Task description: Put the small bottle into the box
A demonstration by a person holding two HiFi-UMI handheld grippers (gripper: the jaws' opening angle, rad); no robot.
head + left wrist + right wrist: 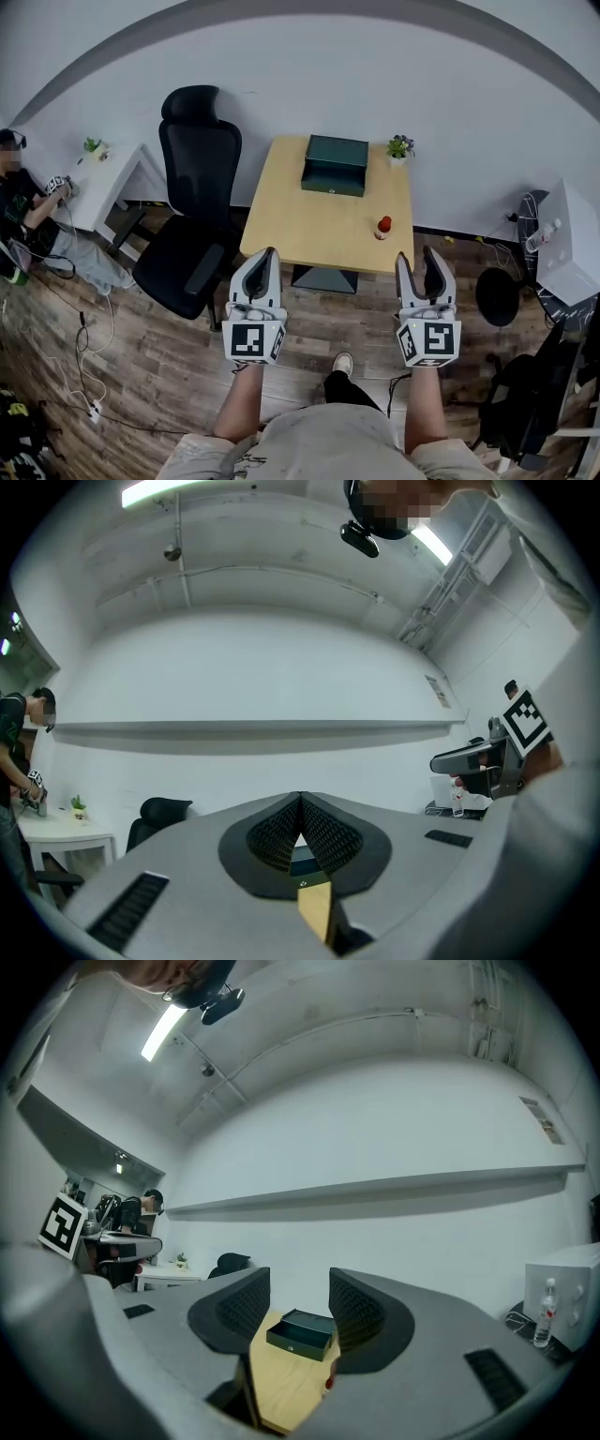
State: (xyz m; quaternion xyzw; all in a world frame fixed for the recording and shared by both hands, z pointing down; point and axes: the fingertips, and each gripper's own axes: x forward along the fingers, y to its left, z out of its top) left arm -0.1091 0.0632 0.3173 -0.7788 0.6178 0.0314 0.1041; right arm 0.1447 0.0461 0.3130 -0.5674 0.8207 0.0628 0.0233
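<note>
The small bottle [383,227] stands upright near the table's [309,225] right edge, at about 4 o'clock from the tabletop's middle, red cap on top and a pale body below. I'd call it light and rigid, with a smooth round wall that could slip or topple if nudged high. The sensible hold is across the body just under the cap, pads square on either side. The box [335,164], dark green, sits at 11 o'clock from the bottle, well apart, at the table's far edge. From the right gripper view it seems to have a lower tray part at the front, though I can't say for sure it's open. A little potted plant [400,147] is just beside the box at its 3 o'clock. Closer in, the right gripper [418,258] hangs off the table's near edge at 5 o'clock from the bottle, jaws spread wide with nothing in them, box framed between them. The left gripper [267,255] hangs at 8 o'clock, jaws pressed together, empty. A black chair [192,187] sits at the table's 9 o'clock.
</note>
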